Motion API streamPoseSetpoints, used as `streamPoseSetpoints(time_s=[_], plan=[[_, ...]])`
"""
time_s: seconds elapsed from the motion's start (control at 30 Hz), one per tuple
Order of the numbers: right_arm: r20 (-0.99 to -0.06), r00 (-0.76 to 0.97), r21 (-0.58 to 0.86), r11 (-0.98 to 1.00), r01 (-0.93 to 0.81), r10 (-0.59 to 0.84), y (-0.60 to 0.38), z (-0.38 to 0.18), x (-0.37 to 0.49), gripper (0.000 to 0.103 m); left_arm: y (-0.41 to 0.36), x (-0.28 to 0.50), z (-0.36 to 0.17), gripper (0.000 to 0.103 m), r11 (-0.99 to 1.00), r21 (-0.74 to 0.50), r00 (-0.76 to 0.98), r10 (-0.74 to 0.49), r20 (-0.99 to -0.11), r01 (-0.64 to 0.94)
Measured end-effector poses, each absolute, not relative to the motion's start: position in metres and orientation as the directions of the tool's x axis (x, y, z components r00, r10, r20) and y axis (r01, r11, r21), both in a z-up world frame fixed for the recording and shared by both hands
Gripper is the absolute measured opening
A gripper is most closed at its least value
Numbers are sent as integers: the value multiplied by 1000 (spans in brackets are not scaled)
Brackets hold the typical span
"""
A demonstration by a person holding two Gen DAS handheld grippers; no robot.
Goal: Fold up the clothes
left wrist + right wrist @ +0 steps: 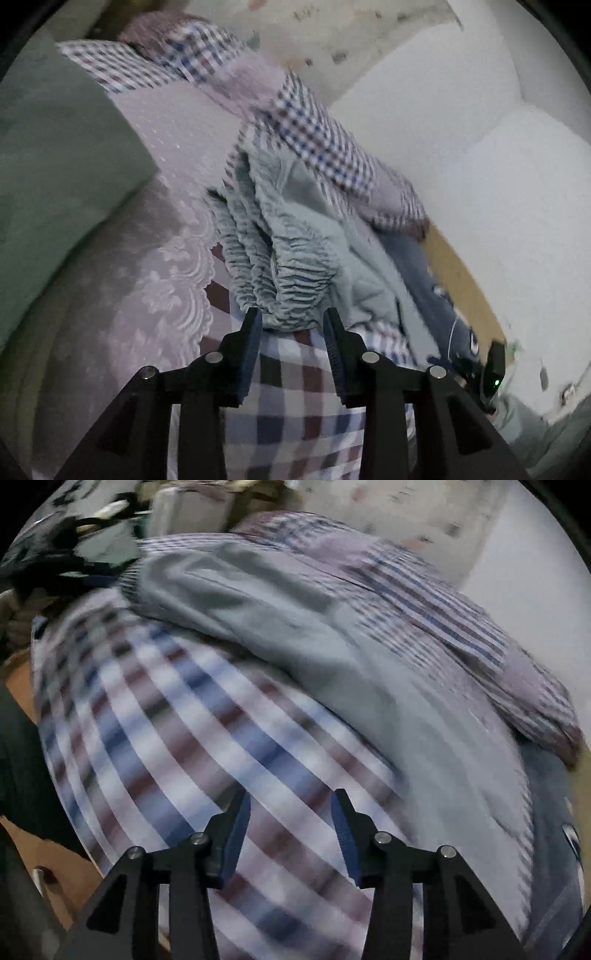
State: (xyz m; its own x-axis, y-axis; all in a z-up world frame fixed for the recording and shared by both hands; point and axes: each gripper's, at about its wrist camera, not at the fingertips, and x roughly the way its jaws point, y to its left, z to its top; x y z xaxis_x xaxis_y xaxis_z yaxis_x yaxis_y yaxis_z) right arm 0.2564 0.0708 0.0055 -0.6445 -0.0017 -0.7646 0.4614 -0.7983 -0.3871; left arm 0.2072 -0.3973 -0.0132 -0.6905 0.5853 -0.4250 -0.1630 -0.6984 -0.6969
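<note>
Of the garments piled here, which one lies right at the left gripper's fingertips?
The pale grey-green garment with the gathered elastic waistband, its ruched edge just ahead of the open left gripper. The small-check shirt lies farther back; the navy garment sits off to the right.

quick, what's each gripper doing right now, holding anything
Left gripper: open, tips at the gathered waistband of the grey-green garment, nothing clamped.
Right gripper: open, empty, over the checked cloth.
</note>
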Motion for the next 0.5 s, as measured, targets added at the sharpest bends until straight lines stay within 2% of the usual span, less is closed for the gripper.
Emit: streamPoseSetpoints(time_s=[0.1, 0.13, 0.3, 0.37, 0.5], plan=[[-749, -653, -448, -811, 376, 111, 136, 21, 282, 49, -390, 225, 12, 61, -735, -654, -735, 541, -408, -178], [-743, -652, -468, -812, 349, 148, 158, 26, 290, 49, -380, 227, 22, 63, -741, -640, -740, 543, -396, -201], [-730, -613, -549, -794, 262, 303, 250, 35, 330, 49, -299, 220, 76, 81, -731, -579, -727, 610, -315, -362], [-734, -598, -543, -808, 231, 322, 276, 37, 340, 49, -257, 210, 94, 83, -708, -562, -705, 651, -283, -428], [-744, -569, -543, -813, 209, 351, 306, 30, 348, 49, -181, 193, 118, 84, -653, -529, -620, 736, -272, -543]])
